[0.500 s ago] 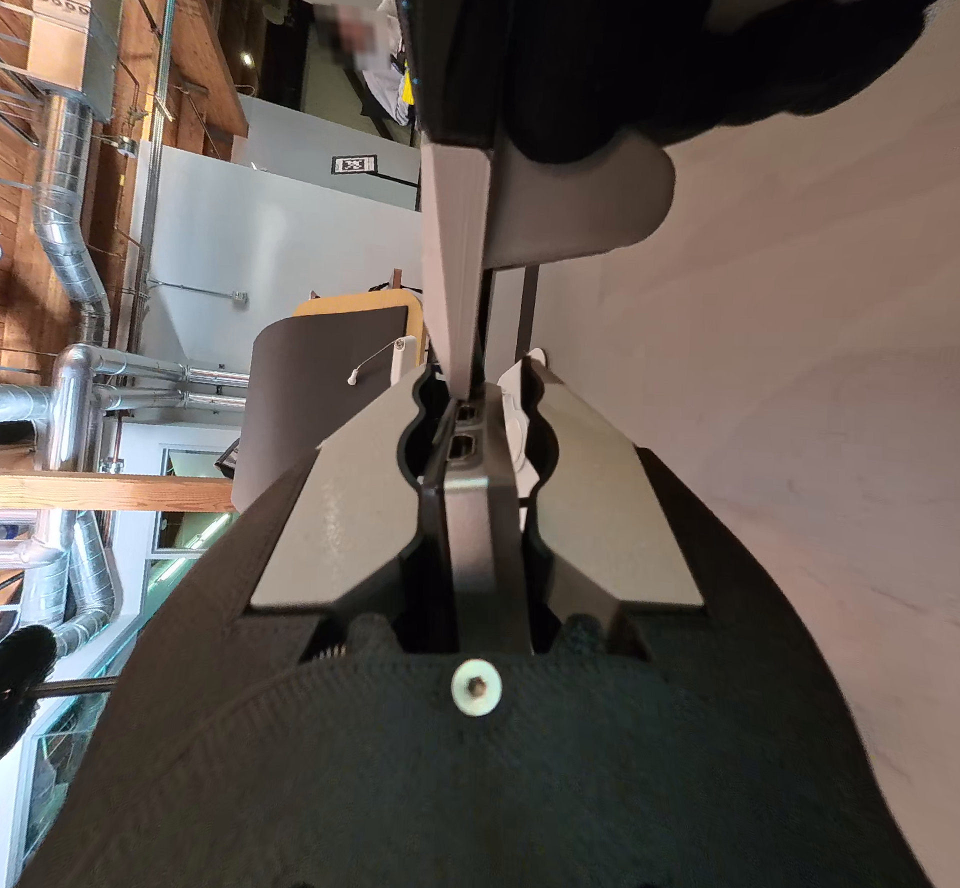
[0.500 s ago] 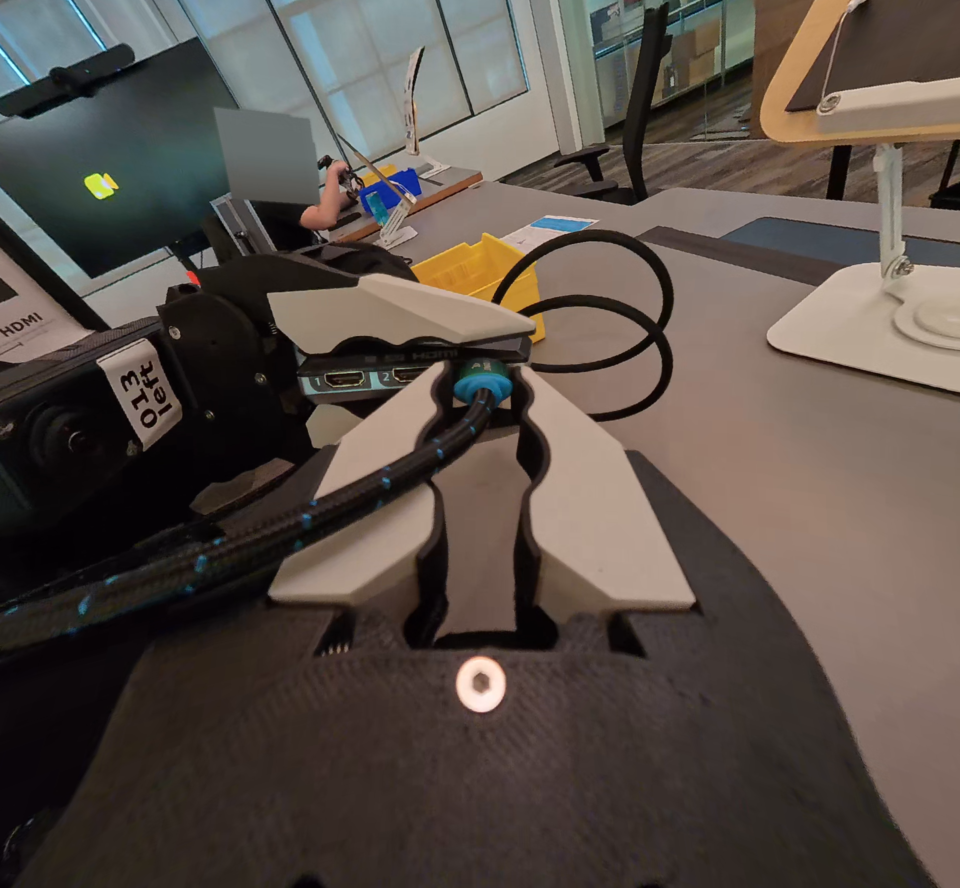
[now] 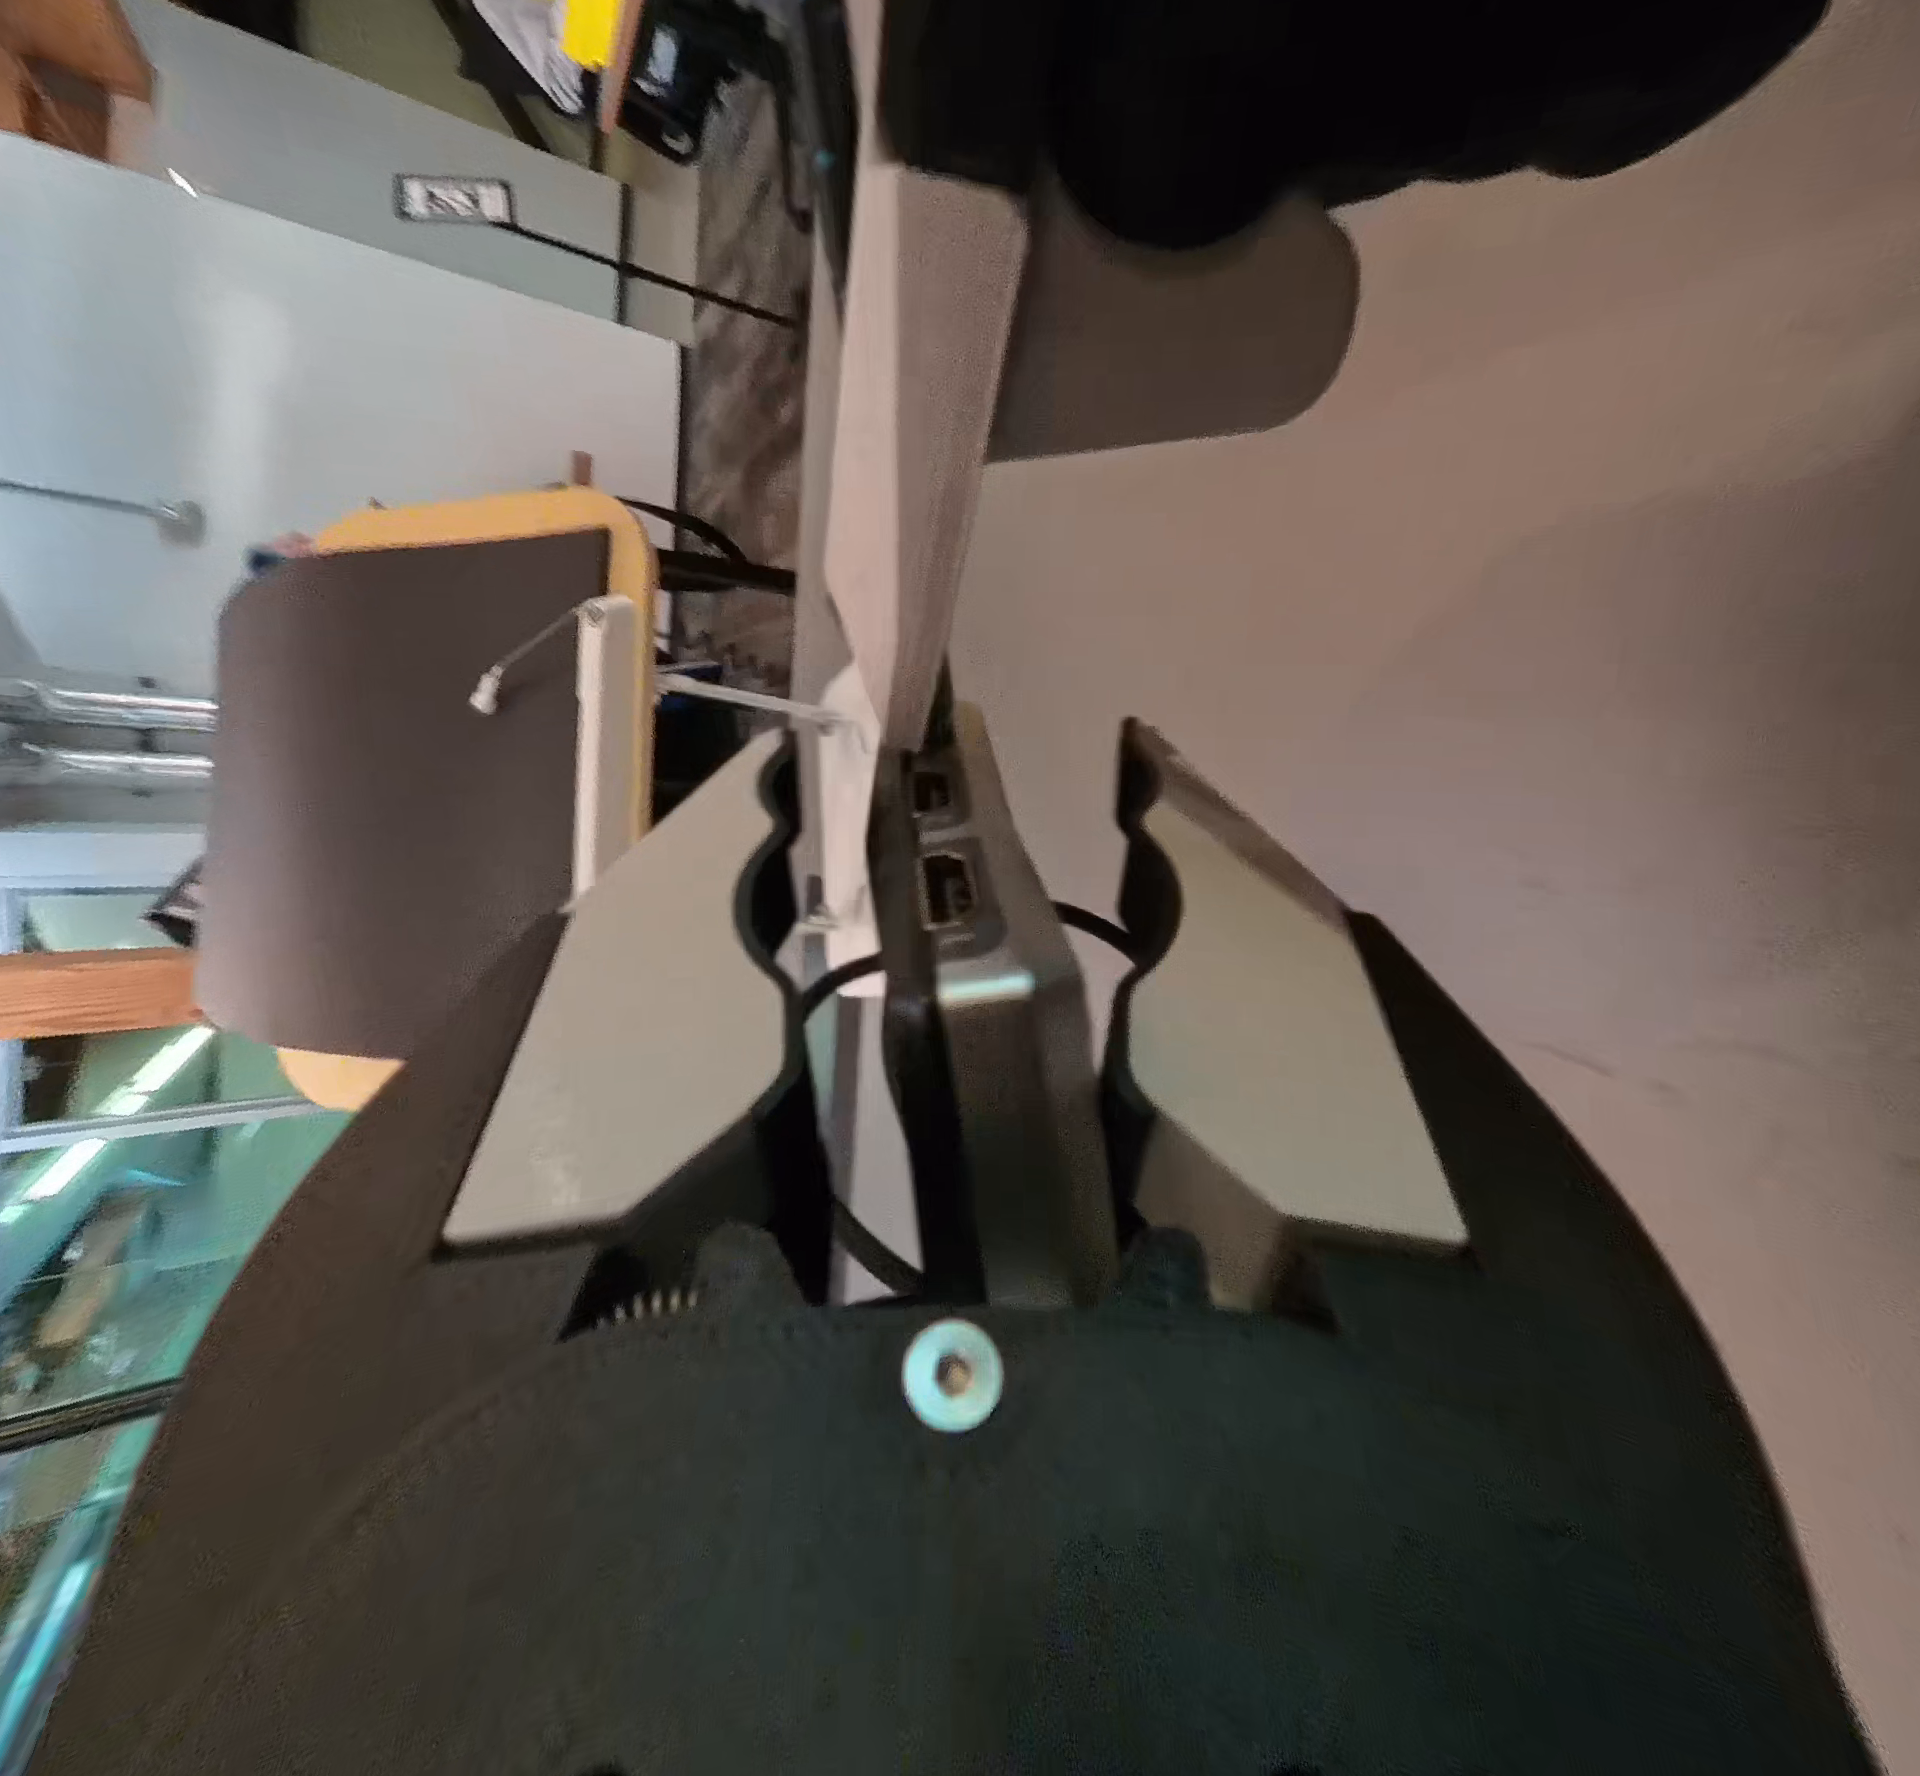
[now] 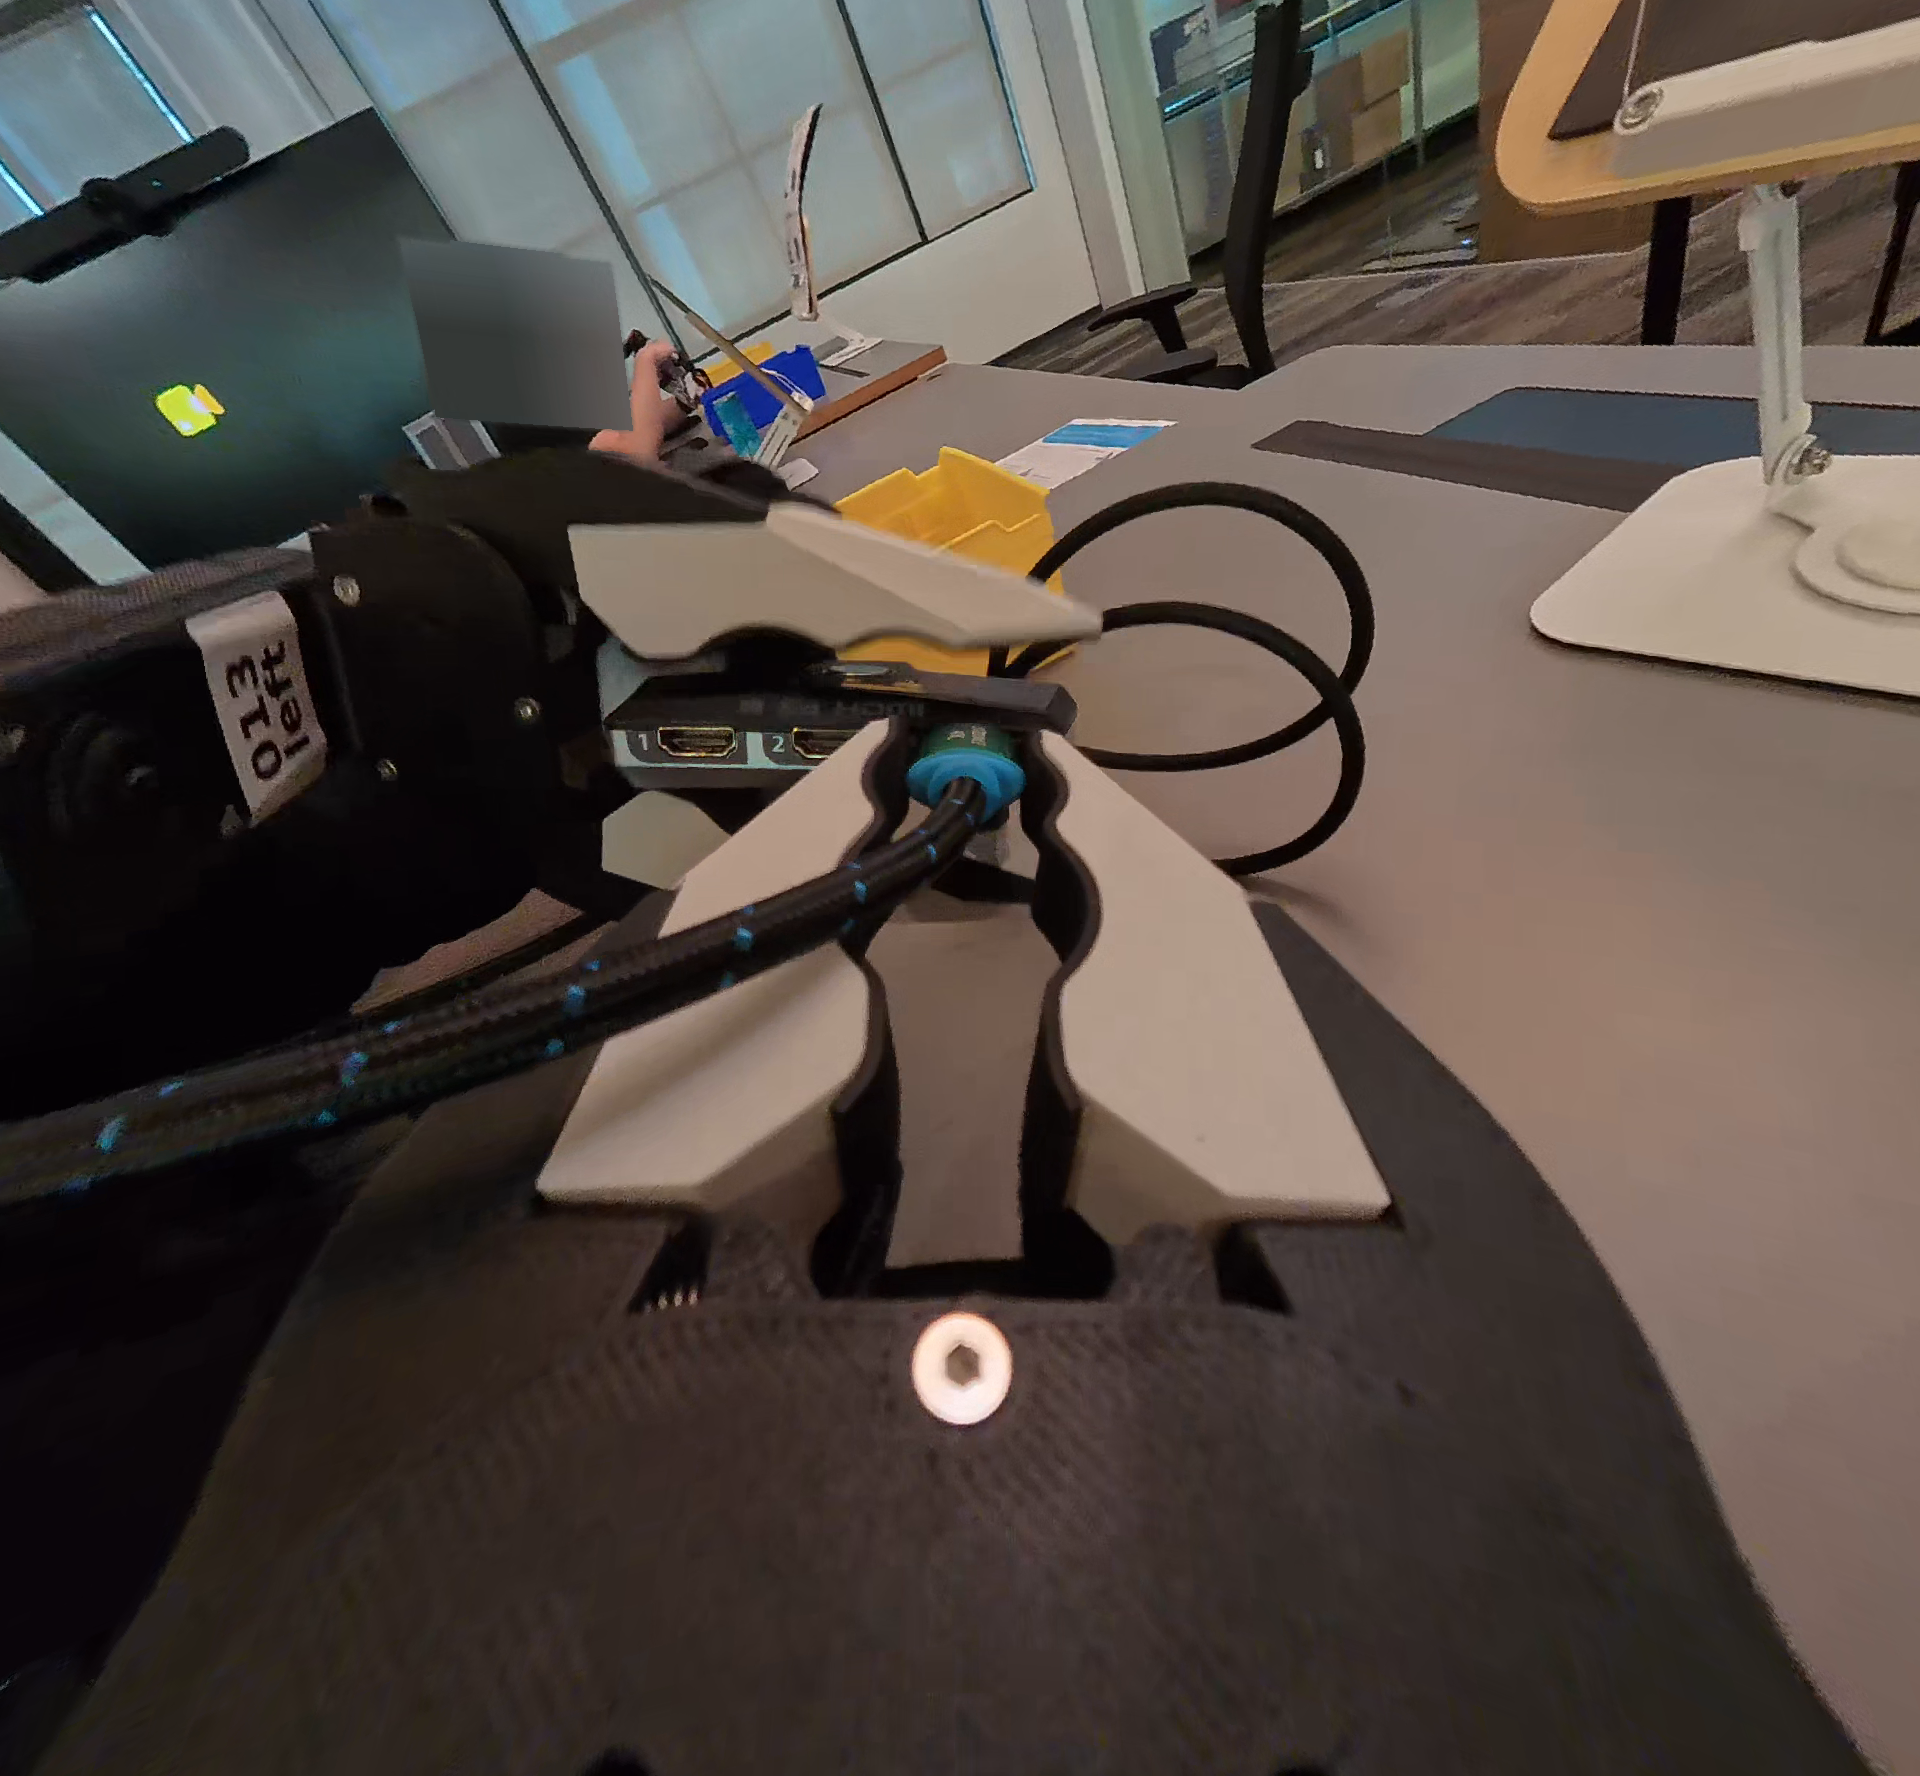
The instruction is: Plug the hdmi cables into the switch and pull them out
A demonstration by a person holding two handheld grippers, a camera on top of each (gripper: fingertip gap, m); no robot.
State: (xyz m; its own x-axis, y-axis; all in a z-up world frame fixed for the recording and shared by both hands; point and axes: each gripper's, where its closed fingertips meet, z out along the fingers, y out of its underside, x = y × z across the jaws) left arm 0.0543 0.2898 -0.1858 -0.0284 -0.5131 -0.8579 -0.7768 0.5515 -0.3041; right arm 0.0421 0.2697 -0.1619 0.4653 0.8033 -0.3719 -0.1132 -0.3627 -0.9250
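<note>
Between the tips of the right gripper (image 4: 966, 744) sits the plug (image 4: 951, 779) of the braided hdmi cable (image 4: 623, 978), the jaws drawn in narrow and pinching its blue-collared body, its nose at the face of the switch (image 4: 727, 718); I cannot tell how deep it sits. The plug looks hard and short, the proper place to hold; the cable behind is stiff and springy and would likely tug sideways if taken instead. The switch looks a light, smooth little box, apt to slide or follow the plug unless held across its flat faces. Just beyond those tips, the left gripper (image 3: 951, 744) stands wide open with the switch lying loose between its jaws. Half a second ago those jaws were clamped tight on it; now they have let go, while the right grip is unchanged. Past the jaws a thin black cable (image 4: 1340, 646) loops over the table (image 4: 1455, 895), with a yellow bin (image 4: 935, 511) farther off.
</note>
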